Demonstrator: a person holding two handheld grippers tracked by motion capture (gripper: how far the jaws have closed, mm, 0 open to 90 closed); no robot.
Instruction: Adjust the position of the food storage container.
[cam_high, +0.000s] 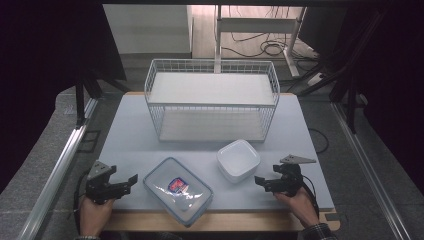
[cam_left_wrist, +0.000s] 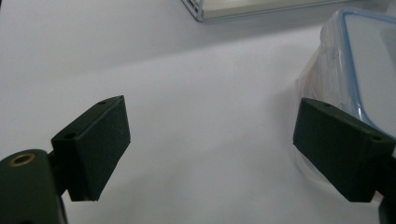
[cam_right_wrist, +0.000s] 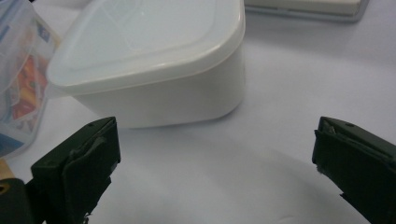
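I am holding the left gripper (cam_high: 131, 180) at the lower left of the high view, jaws spread wide and gripping nothing; the clear blue-rimmed container (cam_high: 178, 190) is lying just to its right, long axis running diagonally toward lower right. The right gripper (cam_high: 260, 181), equally wide and empty, is pointing left at the white tub (cam_high: 238, 160), just beside it.
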